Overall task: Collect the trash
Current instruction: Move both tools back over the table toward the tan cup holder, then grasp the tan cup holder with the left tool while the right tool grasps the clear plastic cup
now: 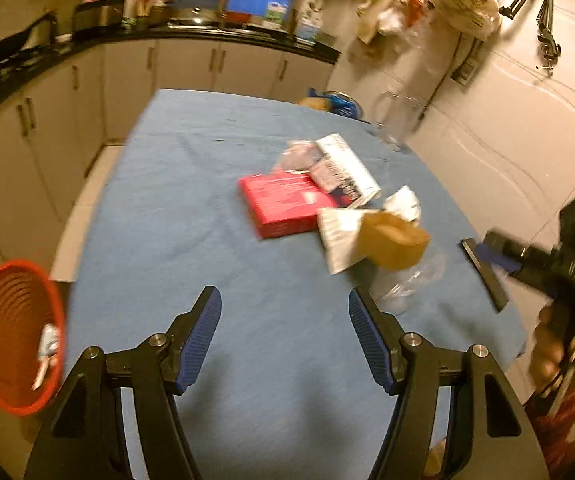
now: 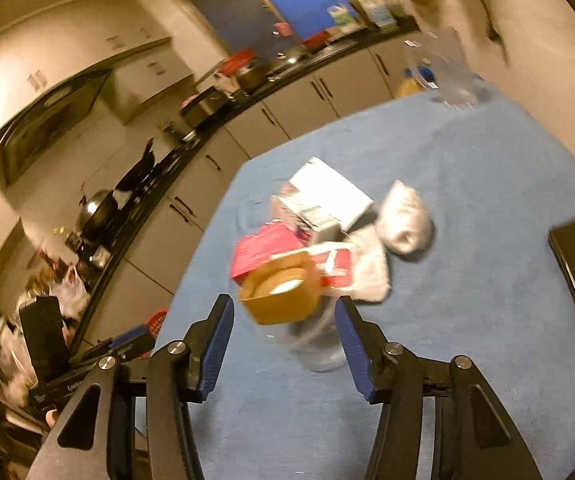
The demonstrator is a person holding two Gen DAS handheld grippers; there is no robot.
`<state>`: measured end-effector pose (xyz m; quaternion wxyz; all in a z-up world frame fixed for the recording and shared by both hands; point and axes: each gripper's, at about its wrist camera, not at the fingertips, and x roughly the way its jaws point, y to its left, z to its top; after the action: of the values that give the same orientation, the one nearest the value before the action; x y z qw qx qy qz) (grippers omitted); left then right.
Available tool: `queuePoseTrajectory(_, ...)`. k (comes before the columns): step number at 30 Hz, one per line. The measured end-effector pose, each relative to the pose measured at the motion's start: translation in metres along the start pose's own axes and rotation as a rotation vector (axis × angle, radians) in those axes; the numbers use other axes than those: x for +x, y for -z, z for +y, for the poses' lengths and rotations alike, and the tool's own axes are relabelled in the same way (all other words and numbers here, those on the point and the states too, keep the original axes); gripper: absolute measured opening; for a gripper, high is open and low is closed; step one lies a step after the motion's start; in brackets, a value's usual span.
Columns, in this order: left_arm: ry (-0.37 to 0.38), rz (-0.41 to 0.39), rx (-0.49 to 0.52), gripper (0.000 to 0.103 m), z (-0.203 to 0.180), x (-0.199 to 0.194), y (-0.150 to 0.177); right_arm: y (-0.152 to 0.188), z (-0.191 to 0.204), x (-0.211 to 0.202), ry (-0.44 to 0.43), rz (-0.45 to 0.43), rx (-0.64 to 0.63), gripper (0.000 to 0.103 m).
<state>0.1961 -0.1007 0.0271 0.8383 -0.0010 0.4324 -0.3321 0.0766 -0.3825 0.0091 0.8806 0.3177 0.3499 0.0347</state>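
Trash lies in a loose heap near the middle of a surface [image 1: 191, 208] covered with blue cloth, and the red box [image 1: 283, 208] at the heap's centre serves as the landmark. Leaning on the far side of the red box is a white printed carton [image 1: 347, 168]. On its right side lie a white printed packet [image 1: 339, 236], a brown paper cup [image 1: 395, 240] tipped on its side, and a crumpled white wad [image 1: 403, 202]. Just nearer than the cup sits clear crinkled plastic [image 1: 403, 284]. A flat black slab [image 1: 485, 276] lies well right of the box, close to the surface's right edge.

The left tongs [image 1: 285, 312] are spread with nothing between them, above bare blue cloth on the near side of the box. The right tongs [image 2: 283, 328] are likewise spread and hold nothing, with the cup and plastic just beyond their tips. Left of the box the cloth is bare up to the edge. Past that left edge, down by the floor, stands an orange-red basket [image 1: 11, 312] holding one pale scrap [image 1: 47, 348].
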Motion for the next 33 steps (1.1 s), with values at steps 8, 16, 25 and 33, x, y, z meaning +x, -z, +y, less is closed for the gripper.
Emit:
queuePoseTrajectory(8,0.107,0.113,-0.058,0.053,-0.033,0.061,-0.055,0.001,-0.036,-0.002,-0.021,0.012,0.073,0.058)
queuePoseTrajectory(16,0.099,0.237,-0.038,0.027,-0.059,0.113,-0.075,0.004,-0.060,-0.004,-0.026,0.019,0.117,0.058)
queuePoseTrajectory(25,0.084,0.252,-0.010,0.006,-0.060,0.119,-0.055,0.003,-0.055,0.003,-0.033,0.047,0.101,0.058)
queuePoseTrajectory(33,0.062,0.159,-0.027,0.006,-0.038,0.083,-0.035,0.002,-0.028,0.027,-0.028,0.098,0.056,0.058)
